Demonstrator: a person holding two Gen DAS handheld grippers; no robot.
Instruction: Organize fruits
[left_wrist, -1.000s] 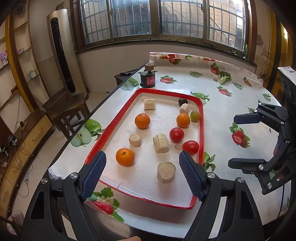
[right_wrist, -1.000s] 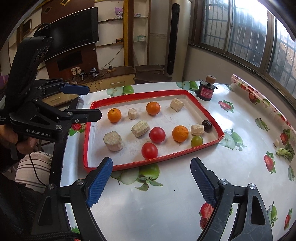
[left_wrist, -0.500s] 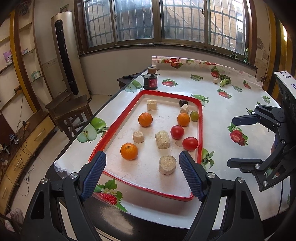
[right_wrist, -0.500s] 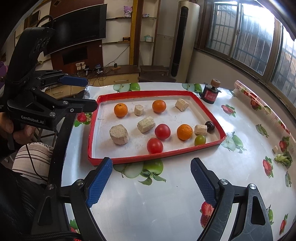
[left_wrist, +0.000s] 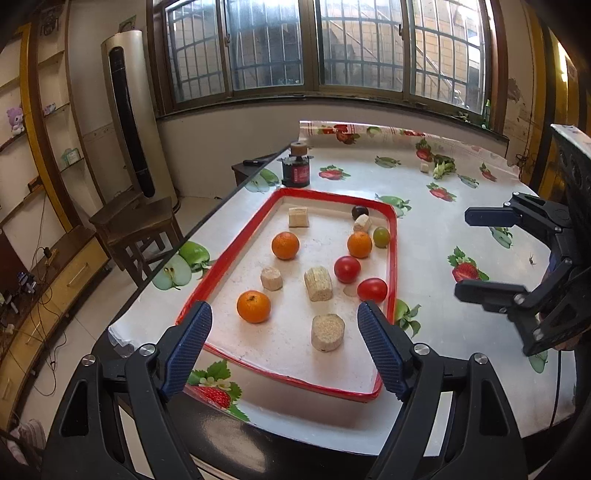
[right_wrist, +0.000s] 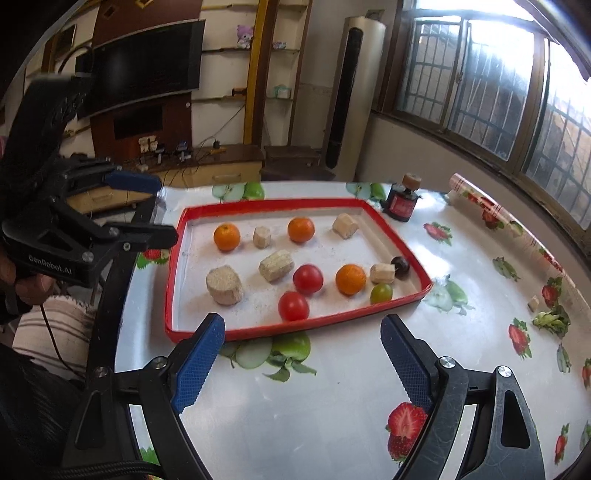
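Here both tools hang clear of the fruit: the left tool (left_wrist: 284, 347) is spread wide and empty over the near end of the red tray (left_wrist: 225, 254), and the right tool (right_wrist: 303, 360) is likewise spread and empty, held above the counter (right_wrist: 332, 387) just outside the tray's long side.

Outward from them, everything the task concerns sits inside the tray. Three oranges (left_wrist: 253, 306) lie well apart, two along the left side and one toward the right. Two red tomatoes (left_wrist: 372, 290) lie near each other by the right rim. A green grape (left_wrist: 381, 236) rests just beside the right-hand orange, and a dark plum-like fruit (left_wrist: 359, 212) sits at the far right corner. Pale cork-like blocks (left_wrist: 327, 332) are scattered among them.

Judging progress: the fruit is gathered in the tray but mixed, with no kind forming a clean group except perhaps the tomatoes. That fits either a tray waiting to be sorted by kind, or one where collecting everything inside was the whole aim. No separate bowl or bin for sorted fruit shows. A small dark bottle (left_wrist: 296, 168) stands beyond the tray's far end.
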